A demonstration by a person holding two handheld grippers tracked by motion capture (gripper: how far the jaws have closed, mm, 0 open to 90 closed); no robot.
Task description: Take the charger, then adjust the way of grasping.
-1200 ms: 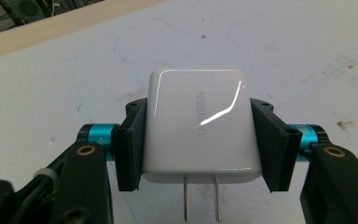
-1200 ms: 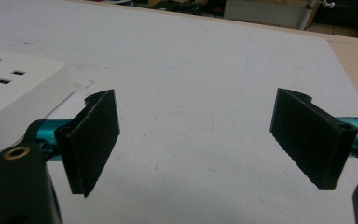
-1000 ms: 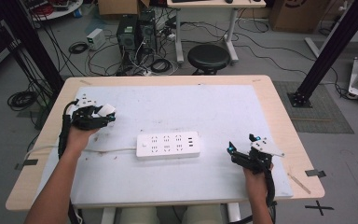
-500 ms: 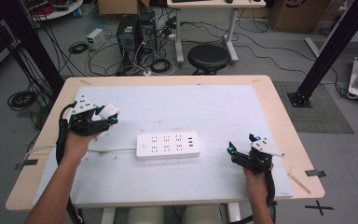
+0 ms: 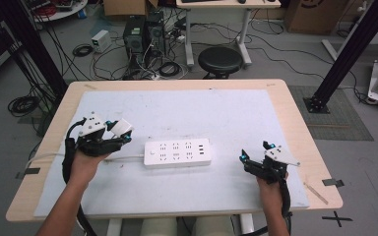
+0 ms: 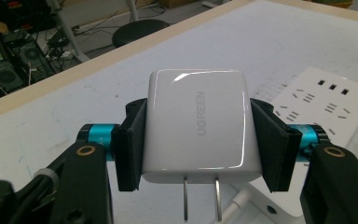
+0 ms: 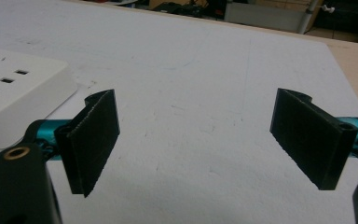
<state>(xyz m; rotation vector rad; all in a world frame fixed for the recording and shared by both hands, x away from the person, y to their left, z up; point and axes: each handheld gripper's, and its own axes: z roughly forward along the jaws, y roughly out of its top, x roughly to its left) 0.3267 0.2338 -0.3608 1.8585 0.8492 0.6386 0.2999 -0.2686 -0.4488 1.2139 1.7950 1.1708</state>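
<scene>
A glossy white charger (image 6: 196, 128), a rounded block with "UGREEN" printed down its face and two flat metal prongs pointing toward the camera, sits pinched between the ribbed black pads of the left claw (image 6: 196, 140). The pads press flat against both of its sides, backed by bright blue collars. In the high view the same charger (image 5: 122, 127) reads as a small white block at the tip of the left claw (image 5: 118, 133), held just above the worktop (image 5: 177, 83), a pale wooden board covered by a scuffed white mat (image 5: 187, 110).

A white power strip (image 5: 177, 153), long and rectangular with rows of dark socket slots, lies flat at the middle of the mat, just right of the charger. The left gripper view shows its sockets (image 6: 324, 93) beyond the charger.

The right claw (image 7: 196, 140) is spread wide with bare mat between its matte black pads, and a corner of the power strip (image 7: 18, 93) lies off to its left. From above, the right claw (image 5: 255, 152) rests low near the mat's right edge, well apart from the strip, the forearm coming in from below. The left hand (image 5: 86, 160) grips its handle with the claw angled toward the strip.
</scene>
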